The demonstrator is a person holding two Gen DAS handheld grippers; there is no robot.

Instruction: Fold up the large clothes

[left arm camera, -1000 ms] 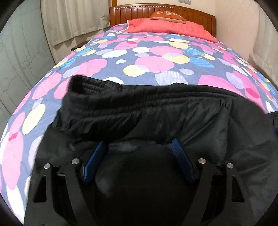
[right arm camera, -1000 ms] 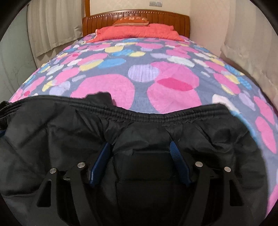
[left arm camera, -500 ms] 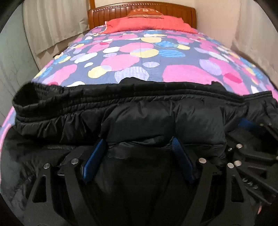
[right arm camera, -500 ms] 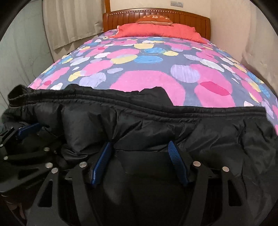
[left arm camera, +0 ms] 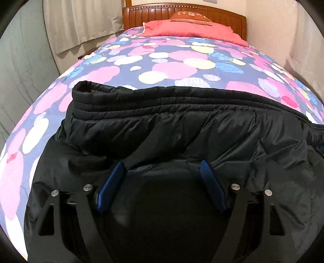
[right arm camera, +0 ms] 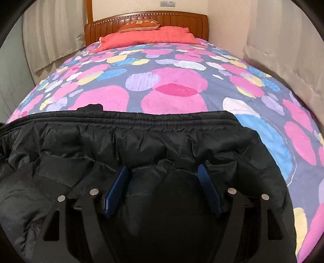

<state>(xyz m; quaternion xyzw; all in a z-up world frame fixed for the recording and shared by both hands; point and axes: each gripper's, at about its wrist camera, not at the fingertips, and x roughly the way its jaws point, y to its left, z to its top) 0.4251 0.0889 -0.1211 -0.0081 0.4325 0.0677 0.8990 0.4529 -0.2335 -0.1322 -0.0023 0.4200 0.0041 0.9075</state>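
A large black padded jacket (left arm camera: 182, 131) lies across the near end of the bed; it also shows in the right wrist view (right arm camera: 141, 145). Its ribbed elastic hem (left arm camera: 162, 105) faces the headboard. My left gripper (left arm camera: 162, 168) has its blue-padded jaws spread wide, with jacket fabric lying between and over the fingertips (left arm camera: 113, 178). My right gripper (right arm camera: 164, 170) also stands spread wide, with fabric bunched between its fingers (right arm camera: 119, 182). Neither pair of pads is pinched together on the cloth.
The bed carries a quilt (right arm camera: 172, 91) with pink, blue and yellow ovals. Red pillows (right arm camera: 145, 36) lie against a wooden headboard (right arm camera: 182, 18). Curtains (left arm camera: 77, 22) hang on the left; a wall (right arm camera: 283, 40) runs close on the right.
Half a second ago the two grippers were side by side with the jacket bunched. Now they have moved apart, the jacket lies spread wider, and neither gripper shows in the other's view.
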